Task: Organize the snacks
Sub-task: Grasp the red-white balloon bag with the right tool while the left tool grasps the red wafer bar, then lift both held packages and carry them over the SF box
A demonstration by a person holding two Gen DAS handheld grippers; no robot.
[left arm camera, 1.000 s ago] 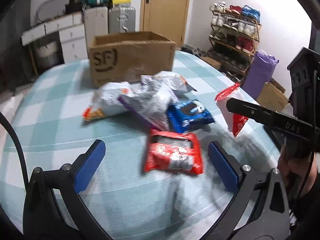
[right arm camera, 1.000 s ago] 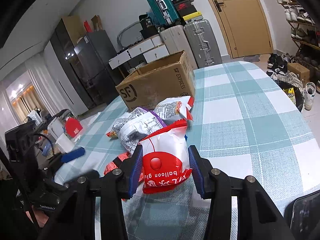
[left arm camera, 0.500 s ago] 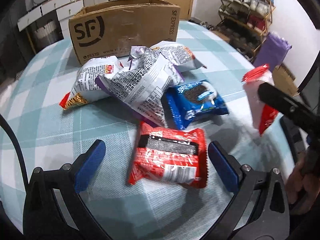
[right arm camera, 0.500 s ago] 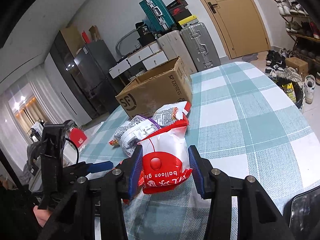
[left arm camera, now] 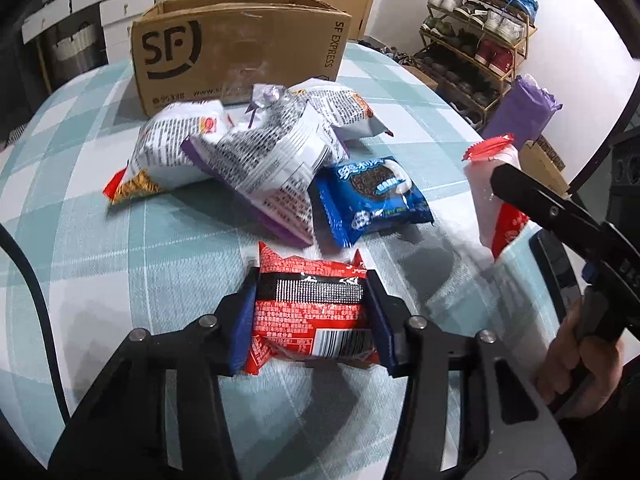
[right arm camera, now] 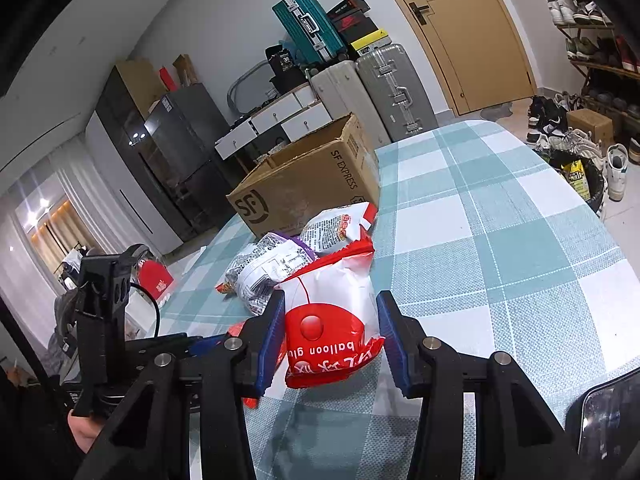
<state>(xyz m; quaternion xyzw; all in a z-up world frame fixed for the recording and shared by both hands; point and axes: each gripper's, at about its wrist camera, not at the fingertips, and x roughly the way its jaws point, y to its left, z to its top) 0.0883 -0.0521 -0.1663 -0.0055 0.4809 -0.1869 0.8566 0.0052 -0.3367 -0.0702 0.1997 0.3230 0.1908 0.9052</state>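
- Pinching a red snack packet (left arm camera: 310, 314) between its blue pads, the left gripper (left arm camera: 311, 320) has both sides of the wrapper squeezed in, the packet's far end sticking out past the fingertips; it sits near the worktop's (left arm camera: 120, 248) near edge, and whether it is lifted clear of the cloth I cannot tell from this angle.
- Gripping the packet across its width makes sense: the soft wrapper offers its short side to the pads.
- The right gripper (right arm camera: 330, 338) is closed on a red-and-white balloon gum bag (right arm camera: 332, 312), holding it upright above the worktop toward the right edge, so both grippers can carry a load at once.
- The open SF cardboard box (left arm camera: 240, 48) stands at the far edge, mouth up, likely the place the snacks are meant to go.
- Between box and left gripper lie the loose ones: a blue cookie pack (left arm camera: 372, 198) just beyond the red packet, and three silver printed bags (left arm camera: 256, 156) heaped against each other in front of the box.
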